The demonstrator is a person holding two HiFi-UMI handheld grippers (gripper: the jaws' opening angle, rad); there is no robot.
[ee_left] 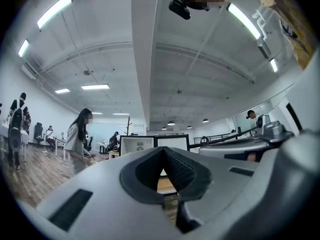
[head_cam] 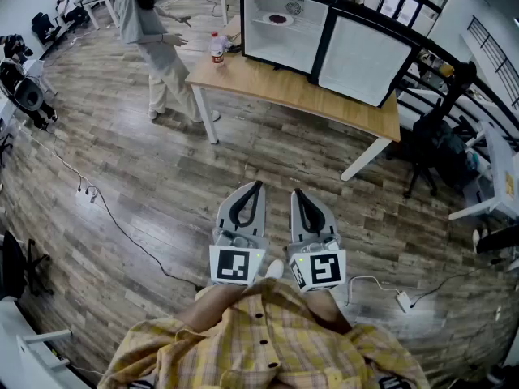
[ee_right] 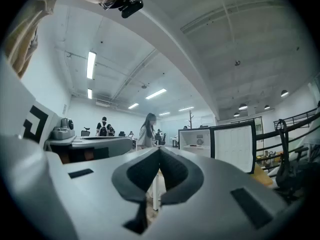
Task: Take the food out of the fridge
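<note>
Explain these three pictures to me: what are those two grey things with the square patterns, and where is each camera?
No robot here: a person holds a left hand-held gripper and a right hand-held gripper, both shut and empty. The head view is from a camera on the person's head; the two gripper views are from cameras riding on each one, looking along its jaws. Ahead, a table carries a small fridge with its door open, a dish of food inside, and a bottle beside it.
</note>
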